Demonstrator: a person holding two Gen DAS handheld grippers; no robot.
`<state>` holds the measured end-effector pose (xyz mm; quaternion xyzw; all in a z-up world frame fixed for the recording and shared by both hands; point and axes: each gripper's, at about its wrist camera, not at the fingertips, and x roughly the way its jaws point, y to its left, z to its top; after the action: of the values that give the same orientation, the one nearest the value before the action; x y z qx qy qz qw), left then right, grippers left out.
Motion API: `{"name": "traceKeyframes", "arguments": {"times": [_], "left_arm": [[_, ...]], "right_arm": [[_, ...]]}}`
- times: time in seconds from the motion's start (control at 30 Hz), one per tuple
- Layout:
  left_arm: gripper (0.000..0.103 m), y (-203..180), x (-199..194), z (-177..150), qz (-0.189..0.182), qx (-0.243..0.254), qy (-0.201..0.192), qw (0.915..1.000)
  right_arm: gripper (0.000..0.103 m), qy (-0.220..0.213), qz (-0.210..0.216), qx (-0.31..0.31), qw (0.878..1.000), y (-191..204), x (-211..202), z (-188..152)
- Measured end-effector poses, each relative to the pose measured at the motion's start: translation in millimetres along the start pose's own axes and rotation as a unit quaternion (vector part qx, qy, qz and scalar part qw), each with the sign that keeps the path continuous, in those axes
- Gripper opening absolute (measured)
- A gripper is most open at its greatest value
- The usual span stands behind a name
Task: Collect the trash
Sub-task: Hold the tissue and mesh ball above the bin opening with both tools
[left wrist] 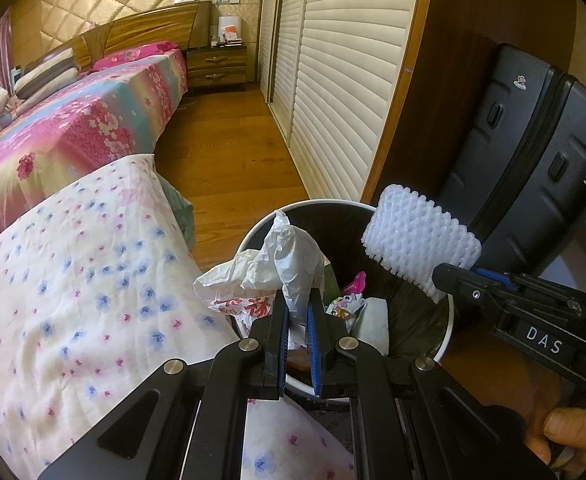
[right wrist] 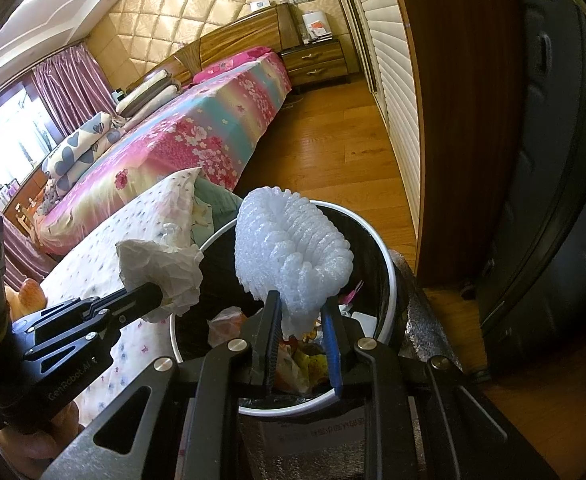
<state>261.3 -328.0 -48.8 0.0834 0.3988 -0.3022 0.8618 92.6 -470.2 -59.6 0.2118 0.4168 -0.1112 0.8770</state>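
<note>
Between right fingers [right wrist: 271,312], foam net [right wrist: 293,256].

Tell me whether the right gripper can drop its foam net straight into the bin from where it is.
Probably yes. The right gripper holds the foam net over the open bin, with nothing between them. The left gripper, shut on crumpled paper, hangs to one side, also over the bin.

In the left wrist view the bin [left wrist: 447,320] sits at lower centre, the bed [left wrist: 73,152] to its left, the suitcase [left wrist: 533,140] to its right, and the wardrobe [left wrist: 333,80] behind. The nightstand [left wrist: 217,68] stands at the top beside the bed's head. Trash [left wrist: 373,308] lies in the bin. The left tool [left wrist: 299,312] holds tissue [left wrist: 293,256] over the bin's left rim; the right tool [left wrist: 445,276] holds foam [left wrist: 417,236] over its right rim.
</note>
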Motion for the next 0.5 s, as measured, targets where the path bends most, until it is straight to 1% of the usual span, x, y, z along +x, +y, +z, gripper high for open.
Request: {"name": "traceKeyframes", "arguments": {"times": [0.5], "left_arm": [[0.008, 0.8, -0.2, -0.1, 0.000, 0.001, 0.001, 1.0000]], "right_arm": [[0.020, 0.002, -0.001, 0.000, 1.000, -4.0, 3.2, -0.5]]}}
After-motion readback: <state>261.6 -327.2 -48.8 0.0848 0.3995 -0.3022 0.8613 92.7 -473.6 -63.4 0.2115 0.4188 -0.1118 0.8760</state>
